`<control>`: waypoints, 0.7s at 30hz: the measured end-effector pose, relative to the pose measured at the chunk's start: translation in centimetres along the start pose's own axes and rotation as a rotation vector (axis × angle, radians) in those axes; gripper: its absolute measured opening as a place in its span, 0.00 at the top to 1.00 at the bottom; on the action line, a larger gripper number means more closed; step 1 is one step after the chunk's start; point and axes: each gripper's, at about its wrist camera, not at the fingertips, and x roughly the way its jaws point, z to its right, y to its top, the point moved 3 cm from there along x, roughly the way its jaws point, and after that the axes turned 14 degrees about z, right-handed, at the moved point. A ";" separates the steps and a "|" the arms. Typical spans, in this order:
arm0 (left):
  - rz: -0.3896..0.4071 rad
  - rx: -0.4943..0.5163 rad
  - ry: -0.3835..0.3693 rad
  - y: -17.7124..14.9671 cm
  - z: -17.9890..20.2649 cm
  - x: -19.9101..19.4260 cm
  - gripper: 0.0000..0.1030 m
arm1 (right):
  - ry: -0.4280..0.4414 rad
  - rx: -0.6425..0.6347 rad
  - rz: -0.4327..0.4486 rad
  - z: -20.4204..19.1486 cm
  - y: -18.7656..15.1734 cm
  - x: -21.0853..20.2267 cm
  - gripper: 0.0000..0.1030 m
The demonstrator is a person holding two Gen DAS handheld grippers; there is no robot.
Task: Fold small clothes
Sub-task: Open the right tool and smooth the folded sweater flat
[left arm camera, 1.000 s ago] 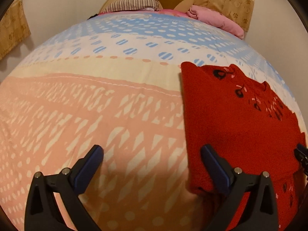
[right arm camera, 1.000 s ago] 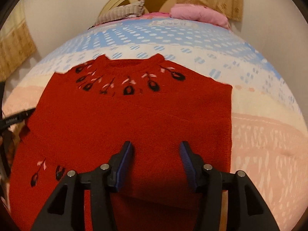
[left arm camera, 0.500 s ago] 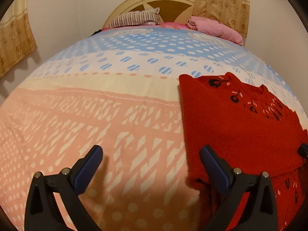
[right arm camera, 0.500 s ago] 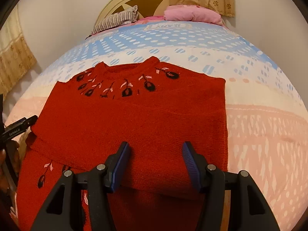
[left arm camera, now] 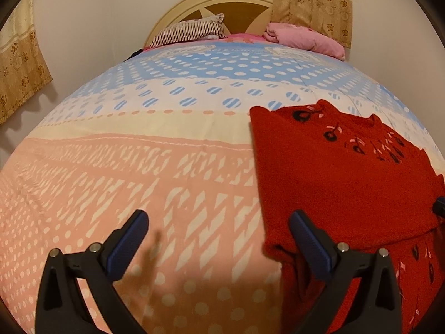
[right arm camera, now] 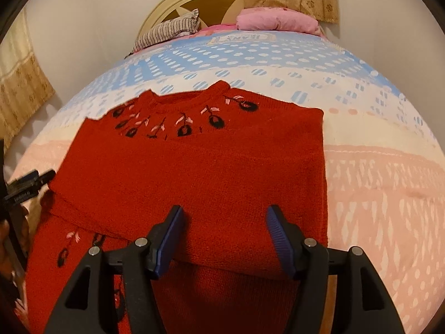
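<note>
Your right gripper [right arm camera: 225,236] hangs just over the near part of the red knitted sweater [right arm camera: 211,172], its blue-padded fingers [right arm camera: 169,239] spreading apart with nothing pinched between them, only knit showing below the gap. Your left gripper [left arm camera: 219,242] stands wide open and empty over the patterned bedspread [left arm camera: 155,172], its right finger at the sweater's left folded edge.

By the look of it you are between folds: the sides appear turned in, and a layer lies across the body with its edge running just ahead of your right fingers, while the lower part with its small embroidered motifs sticks out nearest you. The next move probably calls for taking that near hem at both corners and carrying it up toward the collar, keeping the edges square.

The sweater lies flat on the bed, roughly rectangular, thick and fuzzy. At its far end the round neckline carries a ring of black and pink embroidered flowers.
</note>
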 end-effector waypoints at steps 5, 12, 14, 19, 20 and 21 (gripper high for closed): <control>0.006 0.018 -0.040 -0.6 0.6 -2.1 0.00 | -0.007 0.017 0.034 0.0 0.0 -2.2 0.39; -0.008 0.022 -0.108 -2.0 1.4 -5.3 0.00 | 0.005 0.017 0.011 0.0 -1.6 -5.3 0.38; -0.005 0.025 -0.127 -2.5 1.5 -6.4 0.00 | 0.009 0.018 0.002 0.0 -2.4 -6.0 0.38; -0.011 0.030 -0.169 -4.1 1.6 -8.9 0.00 | 0.005 0.022 -0.022 0.4 -4.9 -7.9 0.38; -0.017 0.031 -0.174 -4.6 1.6 -9.3 0.00 | 0.006 0.025 -0.023 0.5 -5.3 -8.3 0.38; -0.019 0.030 -0.184 -5.1 1.6 -9.9 0.00 | 0.008 0.030 -0.020 0.6 -5.7 -8.7 0.38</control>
